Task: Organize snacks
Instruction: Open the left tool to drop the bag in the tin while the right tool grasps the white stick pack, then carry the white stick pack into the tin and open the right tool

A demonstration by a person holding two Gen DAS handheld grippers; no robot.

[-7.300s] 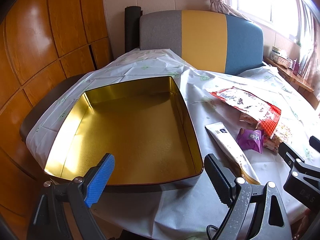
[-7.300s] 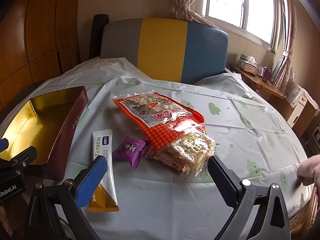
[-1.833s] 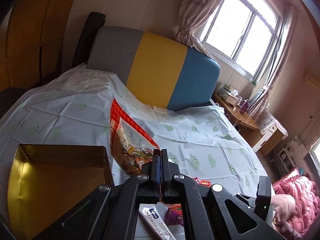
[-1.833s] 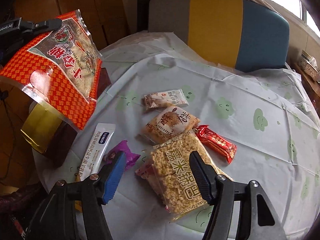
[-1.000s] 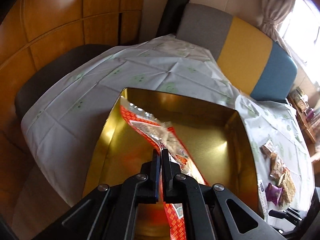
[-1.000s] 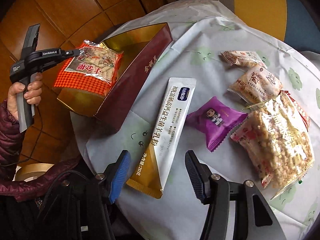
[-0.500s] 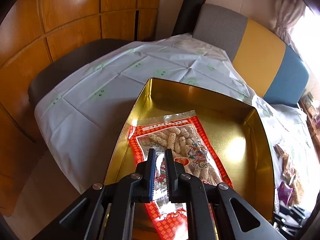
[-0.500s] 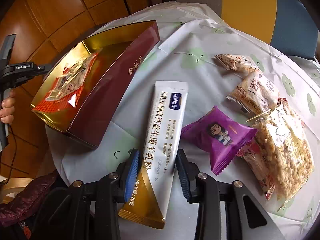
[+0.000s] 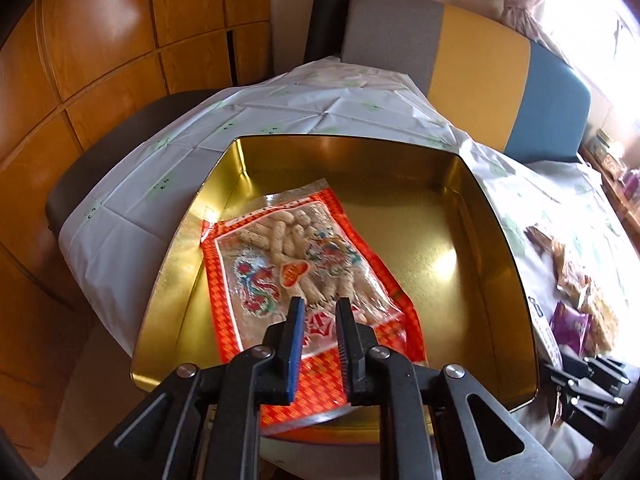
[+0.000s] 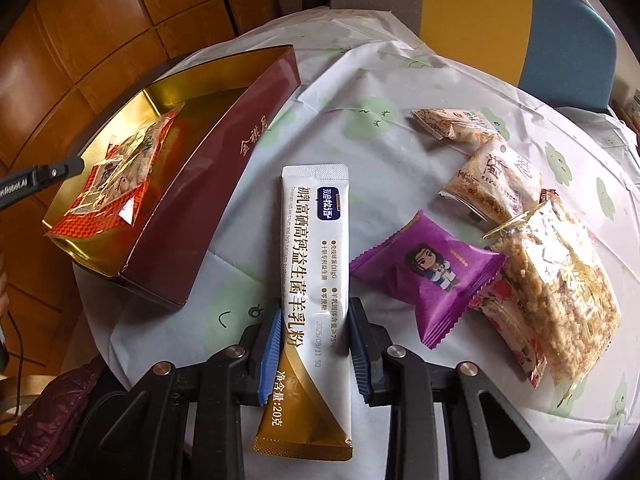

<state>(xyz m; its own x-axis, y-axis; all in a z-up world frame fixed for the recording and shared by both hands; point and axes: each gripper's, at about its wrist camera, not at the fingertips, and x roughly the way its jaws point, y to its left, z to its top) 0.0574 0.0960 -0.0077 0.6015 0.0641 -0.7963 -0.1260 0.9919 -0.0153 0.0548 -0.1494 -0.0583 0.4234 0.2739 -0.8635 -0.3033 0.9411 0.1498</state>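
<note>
White sachet (image 10: 316,264) marked "20克" between closing right gripper (image 10: 312,312) pads; left gripper (image 9: 319,312) opening over one red bag (image 9: 296,272)

Clothed table (image 10: 400,92), gold tin (image 10: 224,168), milk-powder sachet (image 10: 316,240), purple packet (image 10: 432,272)

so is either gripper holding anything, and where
Left gripper: nothing, jaws opening above the red snack bag. Right gripper: closing across the white sachet's lower half.
</note>
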